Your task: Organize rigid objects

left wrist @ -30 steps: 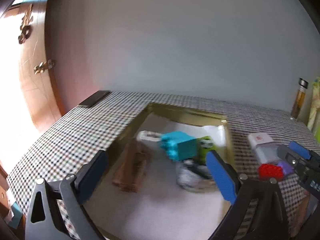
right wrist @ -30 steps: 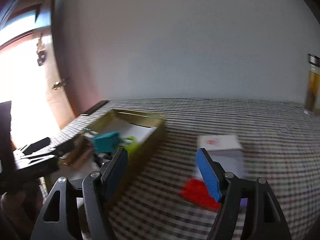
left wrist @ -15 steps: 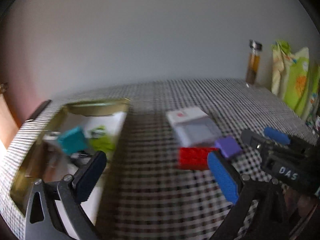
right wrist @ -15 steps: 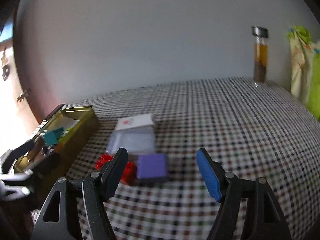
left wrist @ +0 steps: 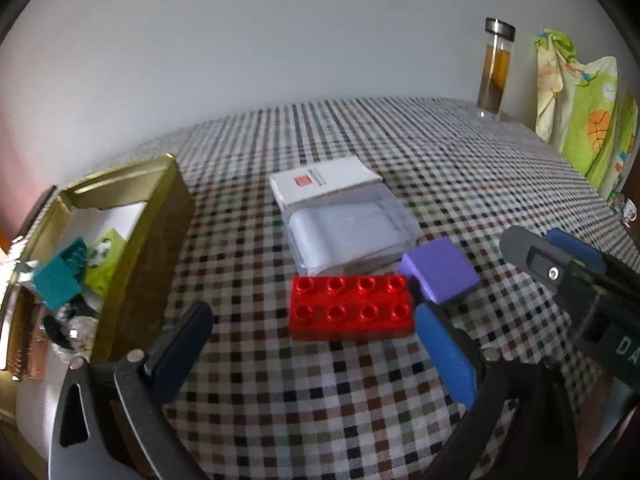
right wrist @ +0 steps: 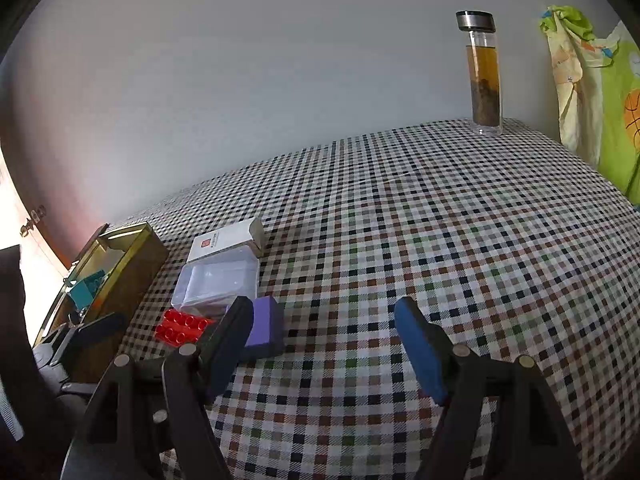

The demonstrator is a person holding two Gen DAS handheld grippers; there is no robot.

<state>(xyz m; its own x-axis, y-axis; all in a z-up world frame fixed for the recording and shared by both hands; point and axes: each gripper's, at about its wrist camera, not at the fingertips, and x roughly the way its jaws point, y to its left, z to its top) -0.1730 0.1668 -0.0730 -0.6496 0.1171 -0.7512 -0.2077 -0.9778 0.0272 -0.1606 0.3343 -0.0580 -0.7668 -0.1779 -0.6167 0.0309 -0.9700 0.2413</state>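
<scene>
The left tongs (left wrist: 316,344) stand spread and empty, tilted down over the checked cloth of the counter (left wrist: 460,160); their blue, ribbed pads (left wrist: 448,352) flank the near edge of a glossy red studded brick (left wrist: 350,307), which lies flat just beyond them; touching its far right corner sits a matte purple block (left wrist: 440,264), and behind both a clear plastic case (left wrist: 348,232) with a white box (left wrist: 324,180) at its far end; the right tongs (right wrist: 324,344), also spread and empty, hang to the right, their left finger just in front of the purple block; at far left an open gold tin (left wrist: 160,216) holds a teal brick (left wrist: 60,276); a glass bottle (right wrist: 482,76) stands at the far right edge.
</scene>
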